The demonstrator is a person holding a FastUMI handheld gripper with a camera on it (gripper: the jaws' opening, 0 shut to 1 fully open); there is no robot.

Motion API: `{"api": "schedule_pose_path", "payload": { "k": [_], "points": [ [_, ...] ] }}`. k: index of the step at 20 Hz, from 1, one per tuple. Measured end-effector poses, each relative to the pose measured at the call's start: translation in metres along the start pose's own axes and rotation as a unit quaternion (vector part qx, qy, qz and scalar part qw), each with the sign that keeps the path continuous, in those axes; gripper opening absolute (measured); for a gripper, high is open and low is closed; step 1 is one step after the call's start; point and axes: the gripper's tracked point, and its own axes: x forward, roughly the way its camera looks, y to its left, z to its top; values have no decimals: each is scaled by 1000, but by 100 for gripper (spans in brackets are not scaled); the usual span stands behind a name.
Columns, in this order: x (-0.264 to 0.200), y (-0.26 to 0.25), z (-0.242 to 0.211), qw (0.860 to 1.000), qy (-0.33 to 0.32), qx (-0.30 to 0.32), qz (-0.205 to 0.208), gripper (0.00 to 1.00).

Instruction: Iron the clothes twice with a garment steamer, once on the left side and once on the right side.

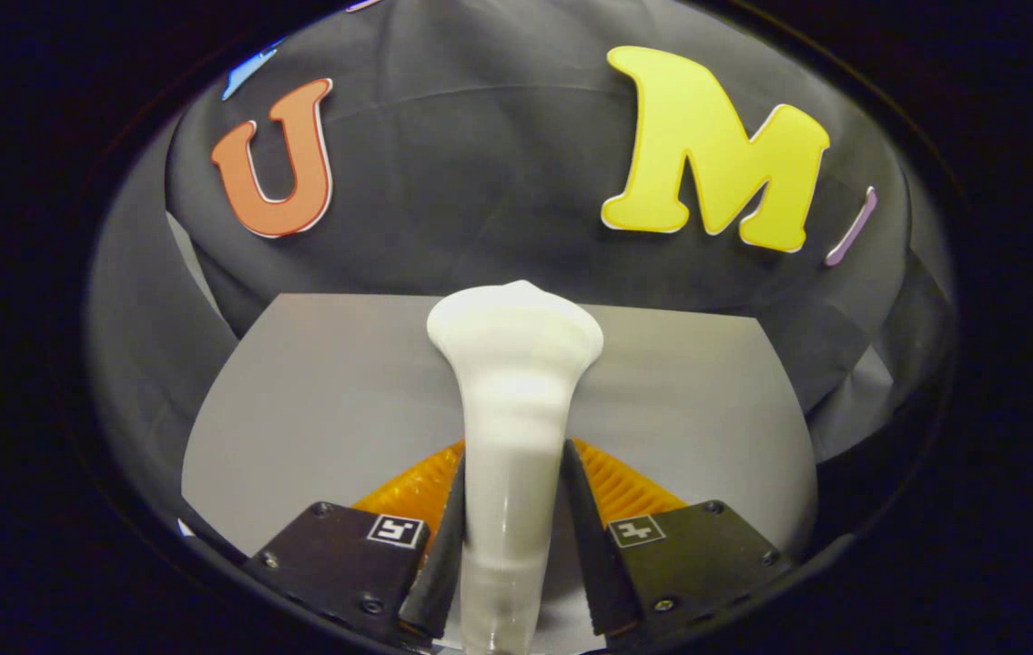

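A white garment steamer [513,400] stands up between my fingers, its narrow handle clamped on both sides and its wide flared head pointing away from me toward the booth wall. My gripper [512,473] is shut on the handle. Beyond and beneath the steamer lies a flat light grey surface [316,391]; I cannot tell whether it is the garment or the table. The lower end of the handle runs down between the finger bases, where it looks more translucent.
The black cloth wall [480,182] rises just behind the far edge of the grey surface and wraps around both sides. Grey surface stretches to the left and right of the steamer.
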Motion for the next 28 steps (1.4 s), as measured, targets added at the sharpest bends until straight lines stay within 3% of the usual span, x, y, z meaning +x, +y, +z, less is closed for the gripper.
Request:
{"api": "schedule_pose_path", "payload": {
  "k": [2,9,15,18,28],
  "points": [
    [0,0,0,1000,2,6,4,48],
    [-25,-1,0,998,-40,12,38,41],
    [-100,-10,-3,988,-133,7,75,41],
    [-143,-20,-9,979,-174,24,107,41],
    [-308,-74,-41,944,-285,56,156,41]
  ]
}}
